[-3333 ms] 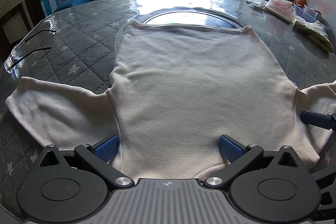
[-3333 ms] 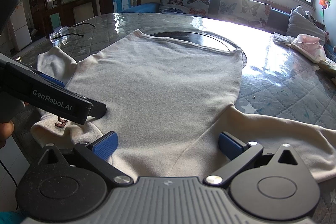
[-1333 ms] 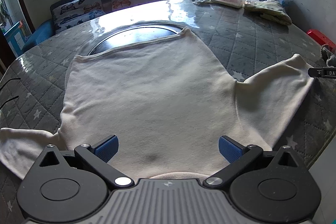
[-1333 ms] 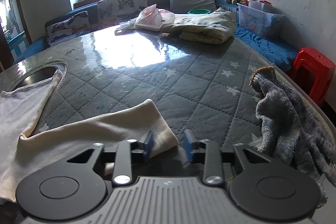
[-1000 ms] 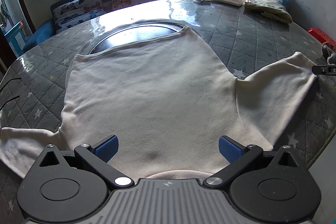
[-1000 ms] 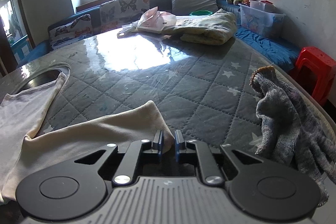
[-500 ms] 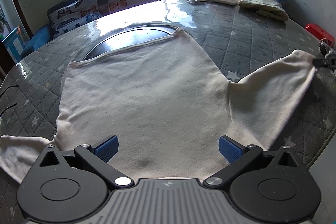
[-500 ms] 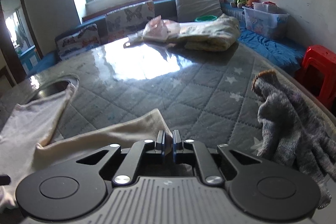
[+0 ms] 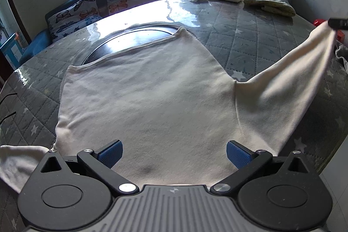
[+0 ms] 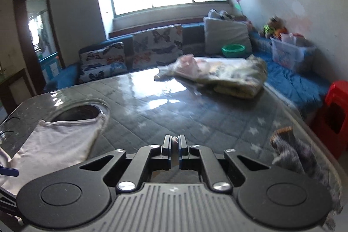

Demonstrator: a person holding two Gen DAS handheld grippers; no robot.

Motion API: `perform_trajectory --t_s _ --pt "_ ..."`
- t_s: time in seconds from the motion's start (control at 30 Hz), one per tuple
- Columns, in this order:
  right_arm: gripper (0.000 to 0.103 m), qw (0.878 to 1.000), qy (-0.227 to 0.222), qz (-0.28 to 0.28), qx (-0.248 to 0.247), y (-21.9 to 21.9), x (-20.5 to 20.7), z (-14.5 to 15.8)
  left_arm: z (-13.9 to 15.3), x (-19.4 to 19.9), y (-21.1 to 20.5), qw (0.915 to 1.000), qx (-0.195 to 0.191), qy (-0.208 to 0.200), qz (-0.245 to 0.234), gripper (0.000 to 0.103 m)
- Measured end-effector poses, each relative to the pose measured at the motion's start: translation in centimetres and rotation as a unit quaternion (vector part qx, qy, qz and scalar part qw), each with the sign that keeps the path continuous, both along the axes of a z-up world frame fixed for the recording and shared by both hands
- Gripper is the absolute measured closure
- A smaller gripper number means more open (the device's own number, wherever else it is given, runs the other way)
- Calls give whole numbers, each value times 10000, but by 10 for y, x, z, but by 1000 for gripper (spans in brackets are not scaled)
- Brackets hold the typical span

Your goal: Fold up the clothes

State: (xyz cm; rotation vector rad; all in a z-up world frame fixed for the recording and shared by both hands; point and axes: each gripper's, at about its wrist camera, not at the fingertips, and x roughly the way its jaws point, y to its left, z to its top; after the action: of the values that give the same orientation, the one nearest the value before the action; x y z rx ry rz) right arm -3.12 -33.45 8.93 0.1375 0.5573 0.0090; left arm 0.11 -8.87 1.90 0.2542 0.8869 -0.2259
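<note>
Folding the raised sleeve across the body is the step in hand, as I judge it. A cream, soft-knit long-sleeved top (image 9: 152,90) lies spread flat on the grey quilted, star-patterned surface (image 9: 250,32), its hem toward the far side and partly over a dark round inset. The right hand-held gripper (image 10: 173,146) is closed on the cuff of the right sleeve (image 9: 293,79); a sliver of pale cloth shows pinched between its blue pads, and in the left wrist view that sleeve rises off the surface toward the gripper's dark tip at the frame edge. The left hand-held gripper (image 9: 173,152) hovers wide open over the neck end of the top, gripping nothing.

To do this well, carry the cuff in a low arc toward the middle of the body, so the sleeve hinges at the shoulder seam rather than dragging the whole garment sideways. Pressing the free gripper down near the shoulder would likely anchor the cloth. Lay the sleeve flat and release only once the cuff rests on the body. The left sleeve (image 9: 19,162) lies flat at the near left, not yet folded. A grey knitted glove (image 10: 291,153) lies nearby; keep clear of it.
</note>
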Motion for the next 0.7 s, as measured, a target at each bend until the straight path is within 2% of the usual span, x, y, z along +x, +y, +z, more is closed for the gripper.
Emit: perform_trajectory --t_s 0.33,0.7 --pt "98 9989 -332 281 -164 20 0 28 9 15 -11 9997 -86 -203 -64 0" --pt "98 9999 -155 3 31 -4 -13 7 5 48 -44 9995 -86 -224 -218 0"
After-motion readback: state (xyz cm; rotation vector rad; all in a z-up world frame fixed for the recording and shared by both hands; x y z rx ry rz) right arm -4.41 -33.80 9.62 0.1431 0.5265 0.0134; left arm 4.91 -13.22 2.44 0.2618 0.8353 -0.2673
